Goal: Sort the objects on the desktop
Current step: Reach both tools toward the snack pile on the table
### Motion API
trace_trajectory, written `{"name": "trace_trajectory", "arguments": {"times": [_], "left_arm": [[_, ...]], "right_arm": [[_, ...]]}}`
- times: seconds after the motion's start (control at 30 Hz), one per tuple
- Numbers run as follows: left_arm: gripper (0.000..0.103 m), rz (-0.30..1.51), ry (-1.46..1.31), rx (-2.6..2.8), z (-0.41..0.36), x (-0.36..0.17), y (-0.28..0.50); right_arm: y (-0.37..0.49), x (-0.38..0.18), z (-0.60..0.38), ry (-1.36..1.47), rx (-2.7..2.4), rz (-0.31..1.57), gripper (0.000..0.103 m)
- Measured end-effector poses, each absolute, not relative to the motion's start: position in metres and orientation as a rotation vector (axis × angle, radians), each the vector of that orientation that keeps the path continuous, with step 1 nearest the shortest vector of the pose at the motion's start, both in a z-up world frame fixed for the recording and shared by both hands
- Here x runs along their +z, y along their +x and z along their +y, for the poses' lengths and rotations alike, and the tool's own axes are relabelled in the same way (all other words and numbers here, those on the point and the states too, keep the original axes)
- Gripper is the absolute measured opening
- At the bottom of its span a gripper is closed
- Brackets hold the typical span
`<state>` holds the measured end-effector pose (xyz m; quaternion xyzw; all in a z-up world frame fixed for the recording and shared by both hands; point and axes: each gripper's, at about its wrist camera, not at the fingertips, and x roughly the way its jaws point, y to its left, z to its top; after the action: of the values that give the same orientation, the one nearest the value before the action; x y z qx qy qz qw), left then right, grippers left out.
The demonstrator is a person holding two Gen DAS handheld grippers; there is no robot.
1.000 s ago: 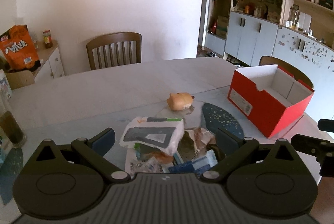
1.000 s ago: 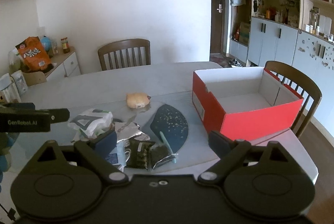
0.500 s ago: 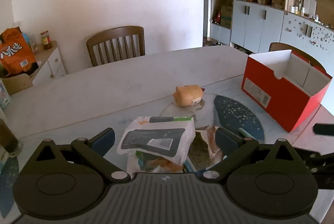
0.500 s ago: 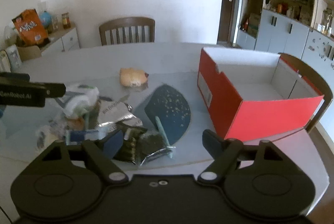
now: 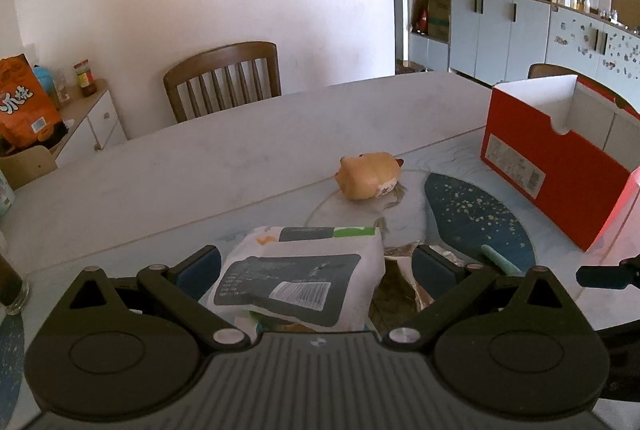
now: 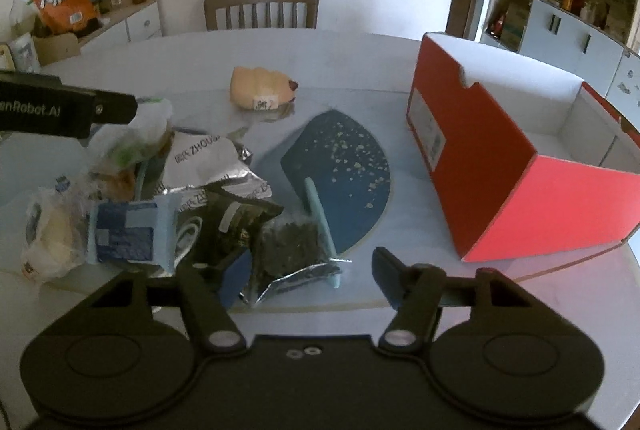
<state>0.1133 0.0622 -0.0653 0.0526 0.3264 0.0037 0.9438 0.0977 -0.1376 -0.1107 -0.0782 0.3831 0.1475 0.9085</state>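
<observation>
Your right gripper (image 6: 306,276) fingers are closing around the dark packet (image 6: 294,248); pinch squarely. Left gripper (image 5: 316,266) fingers gape, unclenched, astride the white pack (image 5: 298,280).

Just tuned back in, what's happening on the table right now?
A person is sorting a heap of snack packets on the table with two handheld grippers. The left gripper has its jaws open around a white packet on top of the heap. The right gripper is closing its jaws around a dark packet at the near edge, not yet pressing on it. The red box to the right looks empty, and a small plush toy sits apart.
</observation>
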Motion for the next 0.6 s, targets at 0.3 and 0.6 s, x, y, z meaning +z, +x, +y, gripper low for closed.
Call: {"name": "trace_trajectory", "arguments": {"times": [0.3, 0.6], "left_arm": [[0.095, 0.700, 0.115, 0.012, 0.061, -0.079, 0.123], [0.082, 0.737, 0.126, 0.005, 0.061, -0.090, 0.132]], "right_arm": [[0.107, -0.119, -0.128, -0.219, 0.330, 0.797, 0.054], [0.111, -0.121, -0.126, -0.246, 0.344, 0.801, 0.051]]}}
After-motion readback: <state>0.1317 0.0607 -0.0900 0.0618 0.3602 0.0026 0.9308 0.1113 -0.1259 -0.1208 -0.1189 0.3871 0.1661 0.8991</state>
